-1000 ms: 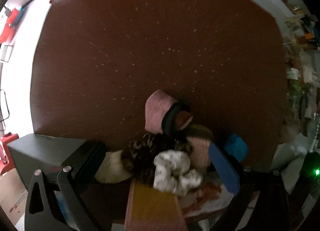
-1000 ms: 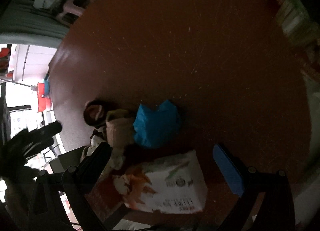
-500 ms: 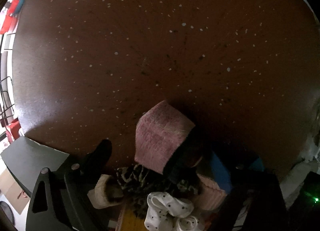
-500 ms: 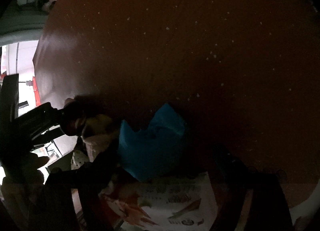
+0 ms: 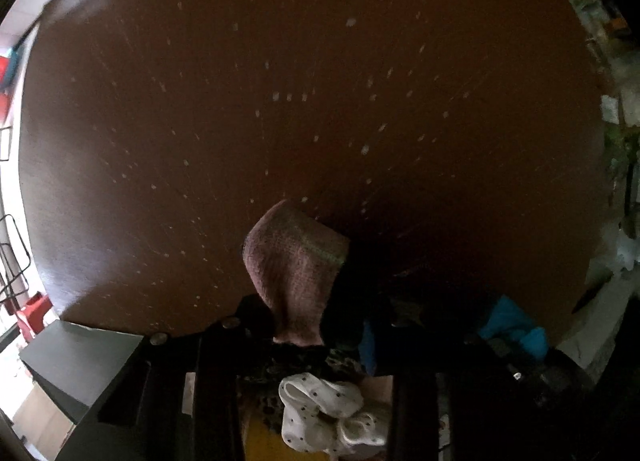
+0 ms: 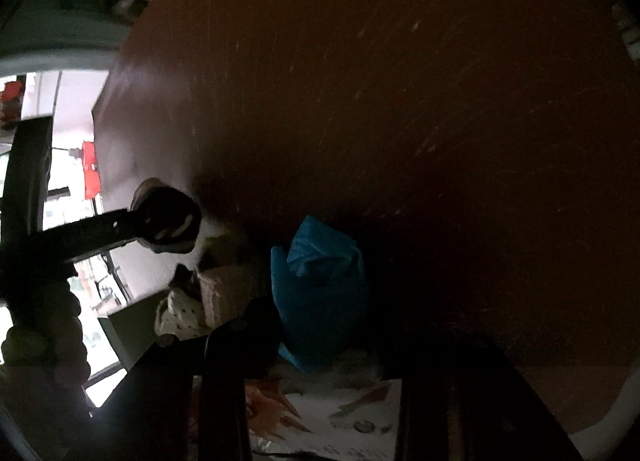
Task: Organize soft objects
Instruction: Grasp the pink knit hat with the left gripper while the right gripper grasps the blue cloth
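Carefully is how this step wants doing: the left gripper (image 5: pixel 316 321) is closed on the pink knitted hat (image 5: pixel 294 265), which hangs limp just above the table (image 5: pixel 280 81) at its near edge. In my judgement it should be lifted straight up, so the knit does not drag the pile beneath along. That pile holds a white dotted cloth (image 5: pixel 320 409), crumpled and thin, on a dark mottled fabric (image 5: pixel 296 365). The right gripper (image 6: pixel 324 345) has its fingers spread wide around the blue cloth (image 6: pixel 320 285), a stiff-looking, peaked bundle; it should close low on the bulk rather than on a loose corner. A glossy printed bag (image 6: pixel 332 417) lies flat below it.
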`<state>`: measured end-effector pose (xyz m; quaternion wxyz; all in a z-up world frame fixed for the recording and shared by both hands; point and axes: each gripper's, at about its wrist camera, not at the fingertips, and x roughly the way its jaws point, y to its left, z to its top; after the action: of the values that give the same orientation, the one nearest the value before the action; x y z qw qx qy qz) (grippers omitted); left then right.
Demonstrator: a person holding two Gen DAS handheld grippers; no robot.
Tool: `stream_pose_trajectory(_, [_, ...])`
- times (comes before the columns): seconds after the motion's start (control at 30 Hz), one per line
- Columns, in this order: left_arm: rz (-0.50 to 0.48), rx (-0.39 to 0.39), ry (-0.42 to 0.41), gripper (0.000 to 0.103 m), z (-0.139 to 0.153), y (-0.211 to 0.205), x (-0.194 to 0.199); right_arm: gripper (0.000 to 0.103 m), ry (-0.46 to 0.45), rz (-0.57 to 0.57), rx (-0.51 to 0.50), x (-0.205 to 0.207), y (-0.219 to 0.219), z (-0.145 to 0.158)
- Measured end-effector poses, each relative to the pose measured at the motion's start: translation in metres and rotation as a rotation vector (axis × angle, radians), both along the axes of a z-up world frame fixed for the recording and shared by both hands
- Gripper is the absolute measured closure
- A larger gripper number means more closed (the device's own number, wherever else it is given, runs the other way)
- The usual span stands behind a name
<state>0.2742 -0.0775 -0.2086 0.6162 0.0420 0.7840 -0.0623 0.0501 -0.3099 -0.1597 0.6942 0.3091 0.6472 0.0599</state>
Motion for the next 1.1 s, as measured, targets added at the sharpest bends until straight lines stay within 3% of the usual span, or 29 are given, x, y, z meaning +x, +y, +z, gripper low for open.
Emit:
stream_pose_trajectory(0.1, [-0.007, -0.024, -0.051, 0.066, 0.025, -0.005, -0.005, 0.068, -0.034, -0.029, -0.010, -0.006, -0.017, 0.012])
stream_pose_trajectory(0.37, [-0.147, -0.109, -0.165, 0.066, 0.088, -0.047, -0.046, 0.068, -0.081, -0.094, -0.030, -0.031, -0.043, 0.037])
stream_pose_trajectory(0.6, [-0.195, -0.188, -0.192, 0.066, 0.095, -0.080, -0.076, 0.068, -0.096, -0.134, -0.079, -0.060, -0.059, 0.051])
stream_pose_trajectory(0.83, [-0.264, -0.244, -0.193, 0.066, 0.097, -0.132, -0.111, 0.067, -0.109, -0.108, -0.197, -0.084, -0.067, 0.058])
stream_pose_trajectory(1.1, [-0.291, -0.292, -0.147, 0.066, 0.095, -0.134, -0.156, 0.067, -0.085, -0.087, -0.282, -0.121, -0.077, 0.056])
